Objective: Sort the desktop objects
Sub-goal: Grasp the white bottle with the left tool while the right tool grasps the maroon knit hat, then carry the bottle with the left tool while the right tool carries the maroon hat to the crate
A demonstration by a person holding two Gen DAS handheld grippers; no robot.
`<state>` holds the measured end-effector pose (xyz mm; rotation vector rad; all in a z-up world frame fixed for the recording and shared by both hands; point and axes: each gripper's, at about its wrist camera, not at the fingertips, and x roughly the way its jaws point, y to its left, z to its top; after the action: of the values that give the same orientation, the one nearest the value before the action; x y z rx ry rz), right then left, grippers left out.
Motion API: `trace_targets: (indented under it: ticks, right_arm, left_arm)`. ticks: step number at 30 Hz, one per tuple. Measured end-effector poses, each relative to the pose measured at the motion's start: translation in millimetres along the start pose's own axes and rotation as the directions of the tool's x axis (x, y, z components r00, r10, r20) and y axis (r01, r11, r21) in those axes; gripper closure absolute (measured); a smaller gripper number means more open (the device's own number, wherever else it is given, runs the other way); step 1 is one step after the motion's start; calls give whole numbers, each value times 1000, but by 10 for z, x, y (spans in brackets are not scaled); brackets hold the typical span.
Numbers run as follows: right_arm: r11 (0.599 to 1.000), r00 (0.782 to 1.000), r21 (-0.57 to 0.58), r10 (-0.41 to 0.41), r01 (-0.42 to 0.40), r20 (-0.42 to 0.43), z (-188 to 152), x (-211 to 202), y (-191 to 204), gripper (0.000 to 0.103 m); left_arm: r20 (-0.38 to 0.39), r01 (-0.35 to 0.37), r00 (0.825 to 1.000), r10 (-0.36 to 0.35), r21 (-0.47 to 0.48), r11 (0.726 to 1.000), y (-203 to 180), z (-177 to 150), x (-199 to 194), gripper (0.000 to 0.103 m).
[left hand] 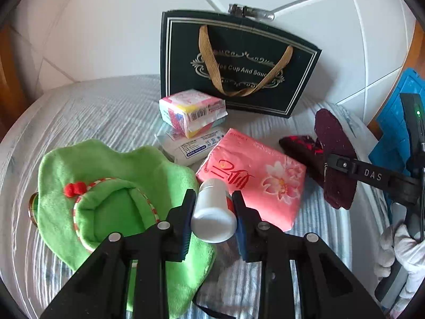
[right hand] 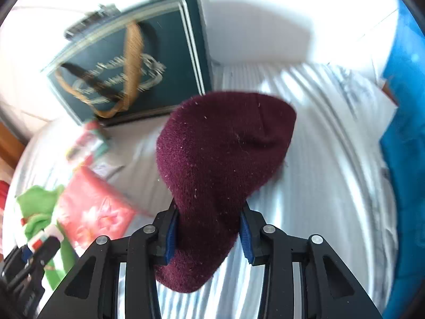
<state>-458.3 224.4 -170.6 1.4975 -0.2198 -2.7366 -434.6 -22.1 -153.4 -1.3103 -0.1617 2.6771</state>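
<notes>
Left wrist view: left claw (left hand: 211, 208) clamps a small white plastic bottle (left hand: 213, 212) above the striped bedsheet (left hand: 111, 111).
Rigid, light, slick; mid-body hold suits. Right claw (right hand: 208, 228) pinches a limp maroon knitted sock (right hand: 220, 156), aloft.

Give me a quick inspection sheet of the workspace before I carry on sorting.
Surface: striped cloth, wrinkled.
Job's things: white bottle in left gripper; maroon sock in right gripper; second dark sock, pink tissue pack, small packets, green hat lying on cloth.
Clutter: dark gift bag standing at the back.
Grippers: both shut on their loads.
Cables: nothing seen.
Surroundings: white tiled wall, blue mat at right.
</notes>
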Motion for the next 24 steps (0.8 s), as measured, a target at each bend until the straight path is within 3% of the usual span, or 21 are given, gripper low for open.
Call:
trace_targets:
  ticks: [6, 12, 19, 24]
  right_arm:
    - [998, 996, -36, 45, -42, 79, -220, -813, 127, 68]
    - [995, 981, -73, 75, -63, 177, -357, -1716, 266, 68]
    - [996, 941, -80, 64, -39, 332, -602, -2862, 250, 68]
    - [997, 896, -71, 25, 7, 443, -801, -3676, 82, 68]
  left_arm:
    - [84, 18, 996, -17, 0, 1000, -32, 1, -658, 76]
    - [186, 43, 981, -51, 45, 998, -262, -76, -1456, 76]
    - [285, 73, 952, -109, 134, 988, -736, -158, -2285, 76]
    - [339, 124, 921, -190, 205, 971, -1168, -205, -2770, 76]
